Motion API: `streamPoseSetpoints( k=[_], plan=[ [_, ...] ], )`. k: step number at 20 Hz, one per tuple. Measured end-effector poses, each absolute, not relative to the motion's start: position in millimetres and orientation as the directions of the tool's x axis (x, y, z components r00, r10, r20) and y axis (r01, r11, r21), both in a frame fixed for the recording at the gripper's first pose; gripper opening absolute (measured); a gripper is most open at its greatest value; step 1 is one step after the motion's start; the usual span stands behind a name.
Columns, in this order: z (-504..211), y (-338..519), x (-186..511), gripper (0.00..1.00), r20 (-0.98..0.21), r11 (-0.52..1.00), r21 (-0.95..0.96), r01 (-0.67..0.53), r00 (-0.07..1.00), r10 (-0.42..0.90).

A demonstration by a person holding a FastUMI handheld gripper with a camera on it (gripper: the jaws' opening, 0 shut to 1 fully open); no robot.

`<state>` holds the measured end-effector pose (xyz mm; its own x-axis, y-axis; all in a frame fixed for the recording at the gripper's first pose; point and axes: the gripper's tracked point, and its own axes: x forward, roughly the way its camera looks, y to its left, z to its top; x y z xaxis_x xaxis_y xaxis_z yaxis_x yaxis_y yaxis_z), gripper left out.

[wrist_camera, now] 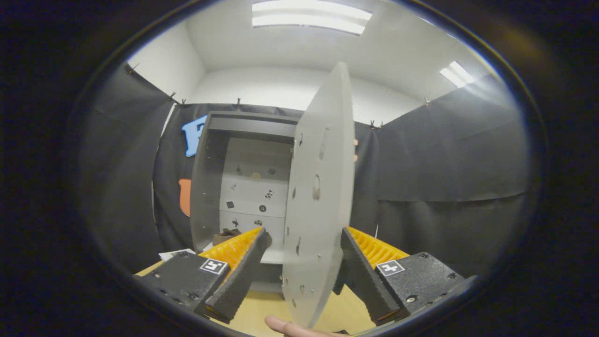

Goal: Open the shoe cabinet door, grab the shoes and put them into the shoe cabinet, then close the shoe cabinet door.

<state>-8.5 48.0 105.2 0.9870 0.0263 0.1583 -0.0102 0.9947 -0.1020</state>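
The gripper [304, 241] has its jaws apart astride the shoe cabinet door [320, 196], seemingly to swing it about its hinge.

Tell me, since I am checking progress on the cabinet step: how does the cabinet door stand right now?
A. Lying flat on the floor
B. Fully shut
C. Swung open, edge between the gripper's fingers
C: the door stands swung open from the cabinet, its edge between the open fingers of the gripper.

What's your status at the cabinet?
Fingers open, straddling the door edge, no squeeze visible. Cabinet open, dark item on bottom shelf. Fingertip under door.
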Motion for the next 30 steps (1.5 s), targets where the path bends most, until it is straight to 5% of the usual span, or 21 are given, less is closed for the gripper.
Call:
streamPoseSetpoints(
  k=[11,20,30],
  plan=[
    [90,-104,-58,1.00,0.185,0.987,-0.088,0.138,0.975,-0.120],
    [39,-192,23,1.00,0.046,0.984,-0.053,0.172,0.984,-0.170],
    [-14,-171,114,1.00,-0.108,1.000,0.005,-0.007,0.994,0.007]
  ],
)
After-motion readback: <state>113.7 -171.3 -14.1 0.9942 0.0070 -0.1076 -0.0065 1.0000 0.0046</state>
